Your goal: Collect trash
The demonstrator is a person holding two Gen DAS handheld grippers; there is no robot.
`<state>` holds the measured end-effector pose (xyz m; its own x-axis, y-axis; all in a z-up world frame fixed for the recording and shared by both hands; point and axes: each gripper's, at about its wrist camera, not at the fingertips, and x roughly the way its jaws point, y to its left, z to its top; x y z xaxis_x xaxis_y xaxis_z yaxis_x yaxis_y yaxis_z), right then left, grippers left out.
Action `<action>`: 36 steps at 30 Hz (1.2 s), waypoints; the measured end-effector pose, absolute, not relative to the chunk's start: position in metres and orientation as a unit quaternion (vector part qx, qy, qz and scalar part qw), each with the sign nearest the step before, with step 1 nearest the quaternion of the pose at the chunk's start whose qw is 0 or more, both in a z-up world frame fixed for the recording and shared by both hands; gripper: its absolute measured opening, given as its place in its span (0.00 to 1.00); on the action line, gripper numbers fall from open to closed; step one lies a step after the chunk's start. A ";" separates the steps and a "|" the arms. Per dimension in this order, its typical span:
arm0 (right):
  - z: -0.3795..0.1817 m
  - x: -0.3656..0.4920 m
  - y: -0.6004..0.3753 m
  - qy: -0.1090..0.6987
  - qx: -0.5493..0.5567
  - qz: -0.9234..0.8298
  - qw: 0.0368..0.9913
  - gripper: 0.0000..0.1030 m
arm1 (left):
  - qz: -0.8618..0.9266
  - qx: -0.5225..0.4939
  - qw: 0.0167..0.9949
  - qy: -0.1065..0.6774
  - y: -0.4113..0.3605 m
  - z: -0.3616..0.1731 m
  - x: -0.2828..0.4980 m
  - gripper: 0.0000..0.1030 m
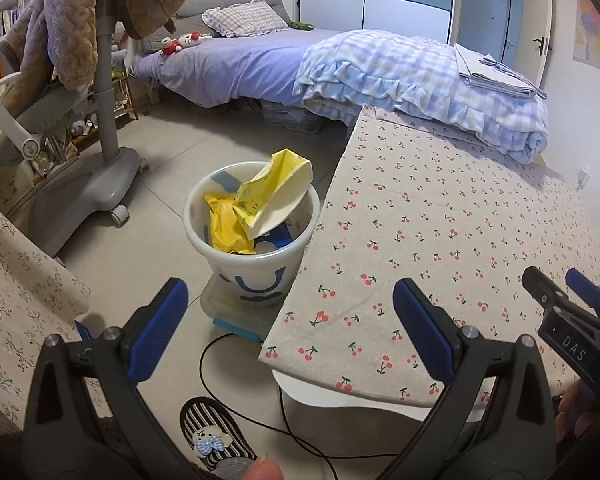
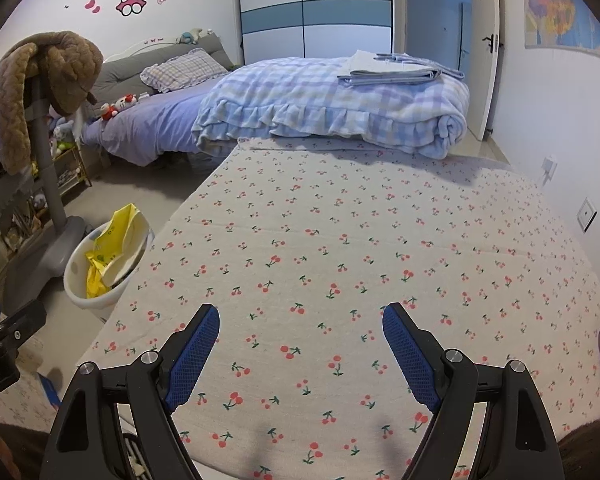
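- Beside the table (image 1: 440,216), on the floor at its left edge, 1 white bin (image 1: 252,240) is seen standing on a flat box (image 1: 236,312).
- 3 pieces of trash are counted in the bin: 1 yellow and white carton (image 1: 280,192) leaning out over the rim, 1 crumpled yellow bag (image 1: 228,224), and 1 blue scrap (image 1: 280,236) lower down.
- 1 cherry-print cloth (image 2: 340,240) is spread over the table; no trash is seen on it.
- 2 grippers are in view, each with 2 blue fingers.
- 1 left gripper (image 1: 290,320) is held tilted downward above the near left corner of the table, its jaws spread wide with nothing between them; 1 finger is over the floor and the other over the cloth.
- 1 right gripper (image 2: 300,340) is held tilted downward over the near part of the cloth, its jaws also spread wide and holding nothing; its shadow is cast on the cloth below.
- In the left wrist view the right gripper is seen at the right edge, just beside the left one.
- 1 striped slipper (image 1: 216,432) and 1 black cable (image 1: 260,420) are seen on the floor under the left gripper.
- 1 bed (image 1: 236,68) with 1 folded checked blanket (image 2: 340,100) is seen behind the table, and 1 grey chair (image 1: 100,152) stands at the left.
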<state>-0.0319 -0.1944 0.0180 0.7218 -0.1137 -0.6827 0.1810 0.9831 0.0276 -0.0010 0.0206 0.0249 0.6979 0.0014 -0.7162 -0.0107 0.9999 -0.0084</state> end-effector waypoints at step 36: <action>0.017 -0.033 -0.193 0.367 0.054 -0.076 0.926 0.83 | 0.005 -0.004 0.921 0.389 0.019 0.025 -0.002 0.99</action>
